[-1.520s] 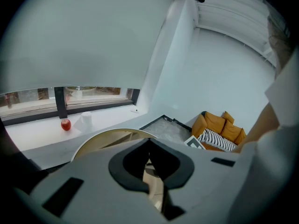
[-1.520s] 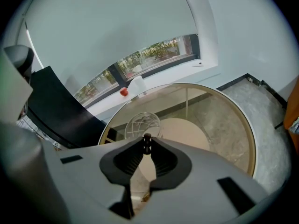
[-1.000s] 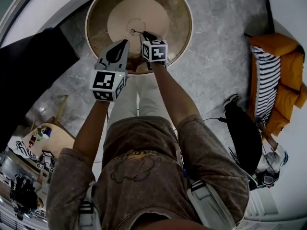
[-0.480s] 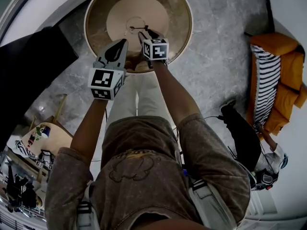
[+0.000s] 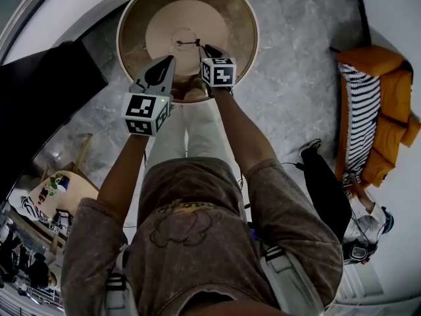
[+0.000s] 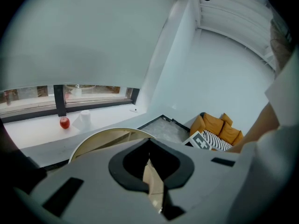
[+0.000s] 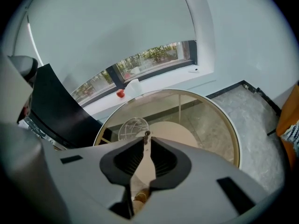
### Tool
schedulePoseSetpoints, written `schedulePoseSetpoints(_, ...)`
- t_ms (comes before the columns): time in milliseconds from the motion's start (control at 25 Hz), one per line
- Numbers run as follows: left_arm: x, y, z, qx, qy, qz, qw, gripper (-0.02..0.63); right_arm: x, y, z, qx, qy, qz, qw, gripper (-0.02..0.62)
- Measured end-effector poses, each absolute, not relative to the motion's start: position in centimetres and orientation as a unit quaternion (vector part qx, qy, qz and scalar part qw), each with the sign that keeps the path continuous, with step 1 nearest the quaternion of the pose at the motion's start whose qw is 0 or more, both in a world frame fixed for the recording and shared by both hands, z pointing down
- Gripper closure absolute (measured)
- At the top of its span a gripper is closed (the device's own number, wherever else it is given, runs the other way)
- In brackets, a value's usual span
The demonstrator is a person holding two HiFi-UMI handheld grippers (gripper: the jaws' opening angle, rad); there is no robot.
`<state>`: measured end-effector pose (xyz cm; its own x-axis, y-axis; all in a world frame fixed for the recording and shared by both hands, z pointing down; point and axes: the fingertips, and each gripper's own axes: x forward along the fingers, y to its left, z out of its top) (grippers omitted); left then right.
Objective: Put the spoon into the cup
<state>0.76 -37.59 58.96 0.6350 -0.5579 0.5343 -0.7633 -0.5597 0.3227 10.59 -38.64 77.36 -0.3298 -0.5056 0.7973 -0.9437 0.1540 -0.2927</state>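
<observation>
A clear glass cup point(image 5: 186, 38) stands on the round glass table point(image 5: 247, 18); it also shows in the right gripper view point(image 7: 133, 127). The thin dark spoon point(image 5: 189, 43) reaches from the cup's rim to my right gripper point(image 5: 202, 47). In the right gripper view the spoon's end point(image 7: 146, 134) pokes up between the tips of the right gripper point(image 7: 146, 142), whose jaws are closing on its stem. My left gripper point(image 5: 170, 61) hovers at the table's near edge, left of the right one. Its jaws point(image 6: 149, 143) are shut with nothing in them.
A red apple point(image 6: 64, 122) and a white object point(image 6: 84, 119) sit on the window sill behind the table. An orange sofa with a striped cushion point(image 5: 381, 110) stands to the right. A black panel point(image 5: 39, 91) is at the left. Another person point(image 5: 335, 189) sits on the floor at the right.
My right gripper has shifted slightly to the right and risen a little, with the spoon staying at its tips. The left gripper has kept still.
</observation>
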Motion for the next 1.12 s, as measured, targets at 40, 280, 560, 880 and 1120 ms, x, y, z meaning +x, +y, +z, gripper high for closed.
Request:
schedulePoseSetpoints(40, 0.7, -37.6, 58.8, 0.862, -0.384, 0.188, 0.273, 0.598, 10.7, -38.6, 76.9, 0.512, -0.709, 0.402, 0.270, 0.542)
schedulePoseSetpoints(280, 0.8, -37.3, 57.6, 0.856, -0.393, 0.188, 0.278, 0.598, 10.9, -37.9, 74.2, 0.504, -0.718, 0.396, 0.272, 0.577)
schedulePoseSetpoints(560, 0.5, -36.2, 55.5, 0.856, -0.396, 0.183, 0.277, 0.598, 10.2, -37.9, 69.4, 0.506, -0.734, 0.378, 0.250, 0.577)
schedulePoseSetpoints(880, 0.4, -35.2, 51.1, 0.868, -0.390, 0.171, 0.256, 0.598, 9.9, -38.4, 60.8, 0.524, -0.761, 0.325, 0.201, 0.577)
schedulePoseSetpoints(1120, -0.2, -34.5, 47.2, 0.877, -0.389, 0.155, 0.234, 0.598, 9.2, -37.2, 52.9, 0.534, -0.784, 0.285, 0.135, 0.577)
